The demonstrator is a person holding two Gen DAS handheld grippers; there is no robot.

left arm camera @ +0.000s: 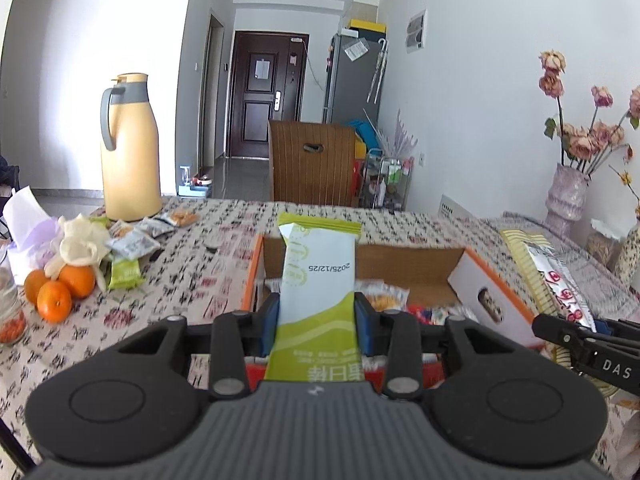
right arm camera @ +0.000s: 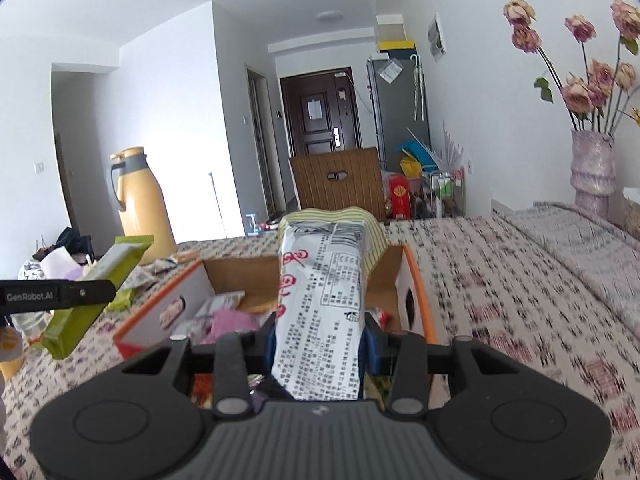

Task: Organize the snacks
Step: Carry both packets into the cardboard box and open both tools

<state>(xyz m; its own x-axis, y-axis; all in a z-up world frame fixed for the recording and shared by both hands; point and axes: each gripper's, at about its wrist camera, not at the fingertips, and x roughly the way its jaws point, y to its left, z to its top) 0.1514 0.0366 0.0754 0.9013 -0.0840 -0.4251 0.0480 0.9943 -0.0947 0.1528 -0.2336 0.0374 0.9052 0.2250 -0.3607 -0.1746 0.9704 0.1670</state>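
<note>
My left gripper [left arm camera: 317, 312] is shut on a green and white snack packet [left arm camera: 316, 280] and holds it upright over the near edge of an open orange and white cardboard box [left arm camera: 496, 300]. The box holds several snack packets [left arm camera: 384, 296]. My right gripper [right arm camera: 320, 336] is shut on a white snack packet with red print [right arm camera: 320, 300], with a yellow striped packet [right arm camera: 372, 236] behind it, above the same box [right arm camera: 416, 292]. The left gripper with its green packet [right arm camera: 92, 292] shows at the left of the right wrist view. The right gripper [left arm camera: 576, 332] shows at the right of the left wrist view.
A yellow thermos jug [left arm camera: 128, 152] stands at the table's far left. Loose snack packets [left arm camera: 132, 240], oranges [left arm camera: 60, 288], tissues [left arm camera: 28, 216] and a jar [left arm camera: 10, 312] lie at the left. A vase of dried flowers [left arm camera: 568, 196] stands at the right. A wooden chair [left arm camera: 312, 160] stands behind the table.
</note>
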